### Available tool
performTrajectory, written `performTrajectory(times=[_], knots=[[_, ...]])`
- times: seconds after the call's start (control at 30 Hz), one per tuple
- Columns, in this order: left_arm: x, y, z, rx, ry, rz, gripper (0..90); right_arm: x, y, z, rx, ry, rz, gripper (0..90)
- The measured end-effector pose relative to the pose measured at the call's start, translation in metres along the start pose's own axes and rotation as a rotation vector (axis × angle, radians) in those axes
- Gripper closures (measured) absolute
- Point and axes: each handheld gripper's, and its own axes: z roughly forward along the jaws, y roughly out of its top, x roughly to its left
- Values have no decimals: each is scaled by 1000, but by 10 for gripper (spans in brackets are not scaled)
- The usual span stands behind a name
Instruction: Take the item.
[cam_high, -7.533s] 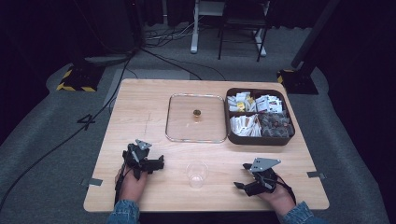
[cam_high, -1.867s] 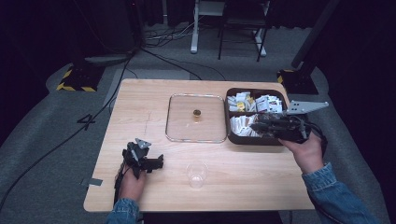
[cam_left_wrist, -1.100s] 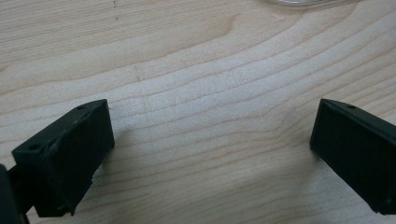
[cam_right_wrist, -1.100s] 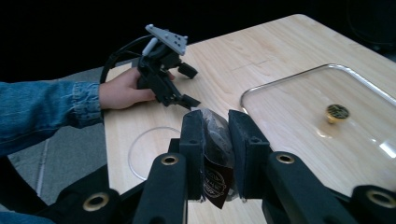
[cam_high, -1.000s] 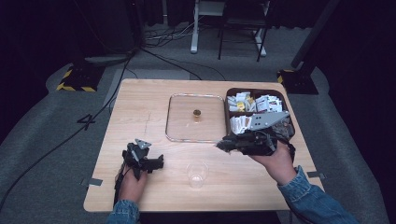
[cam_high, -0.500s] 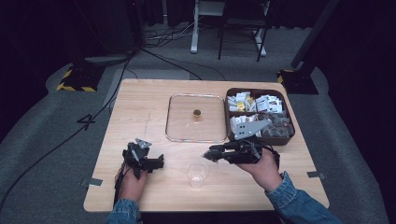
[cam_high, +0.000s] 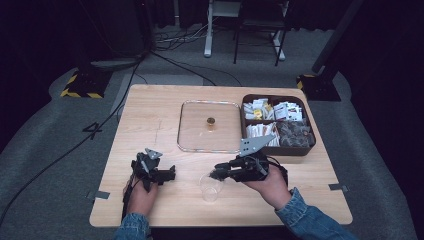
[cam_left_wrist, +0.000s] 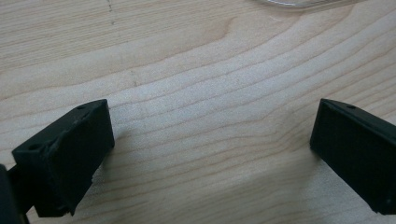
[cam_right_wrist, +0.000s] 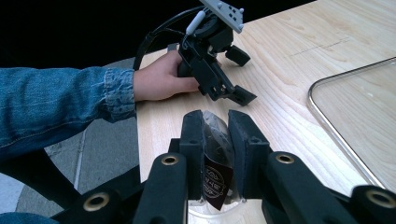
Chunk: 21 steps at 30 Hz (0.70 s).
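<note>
1. Right claw (cam_right_wrist: 215, 140) is clamped on a small dark foil packet (cam_right_wrist: 215, 161), directly above the clear plastic cup (cam_high: 210, 186).
2. Risk: the light cup tips if the packet clips its rim.
3. Left claw (cam_left_wrist: 210, 154) is wide open, empty, left of the cup on the wooden table (cam_high: 150, 120).

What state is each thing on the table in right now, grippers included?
Left gripper: open, empty, resting on the table.
Right gripper: shut on a dark sachet, over the cup.
Dark sachet: pinched upright between the jaws.
Clear plastic cup: upright.
Clear lid with gold knob: lying flat.
Brown compartment box: uncovered, holding packets.
</note>
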Motion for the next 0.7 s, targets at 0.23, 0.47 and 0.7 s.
performTrajectory(times=[0.23,0.47,0.7], knots=[[0,0,0,0,-1,-1,0,2,-5,17,40,21,0,765],[0,0,0,0,-1,0,0,-1,-10,25,62,26,6,765],[0,0,0,-1,-1,0,0,-4,-16,35,80,22,-1,657]])
